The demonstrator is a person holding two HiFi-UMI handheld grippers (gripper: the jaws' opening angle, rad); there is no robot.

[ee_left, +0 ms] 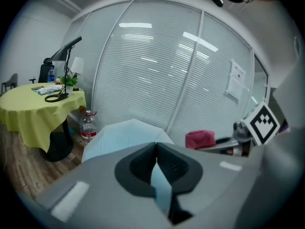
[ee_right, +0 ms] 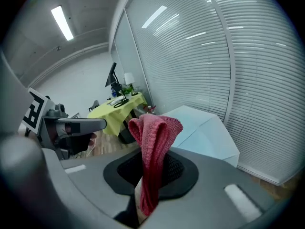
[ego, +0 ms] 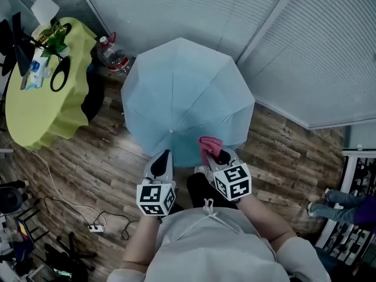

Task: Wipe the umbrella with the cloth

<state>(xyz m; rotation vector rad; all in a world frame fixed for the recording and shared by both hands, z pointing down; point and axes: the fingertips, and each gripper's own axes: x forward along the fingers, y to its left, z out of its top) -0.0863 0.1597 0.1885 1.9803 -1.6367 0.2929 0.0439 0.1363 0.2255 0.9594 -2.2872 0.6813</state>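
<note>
An open pale-blue umbrella [ego: 187, 96] stands on the wooden floor in front of me, its canopy facing up. My left gripper [ego: 161, 163] is shut on the near edge of the umbrella [ee_left: 159, 185], and a strip of blue fabric shows between its jaws. My right gripper [ego: 216, 155] is shut on a red cloth [ego: 209, 145], which sticks up out of the jaws. The red cloth [ee_right: 153, 151] hangs just above the canopy's near rim, beside the umbrella [ee_right: 205, 130]. The red cloth [ee_left: 200, 139] also shows in the left gripper view.
A round table with a yellow-green cover [ego: 41, 98] stands at the left, holding a lamp, headphones and small items. A water bottle [ego: 111, 54] sits on the floor behind it. Cables and a power strip [ego: 94, 227] lie at lower left. Blinds [ego: 305, 46] line the walls behind.
</note>
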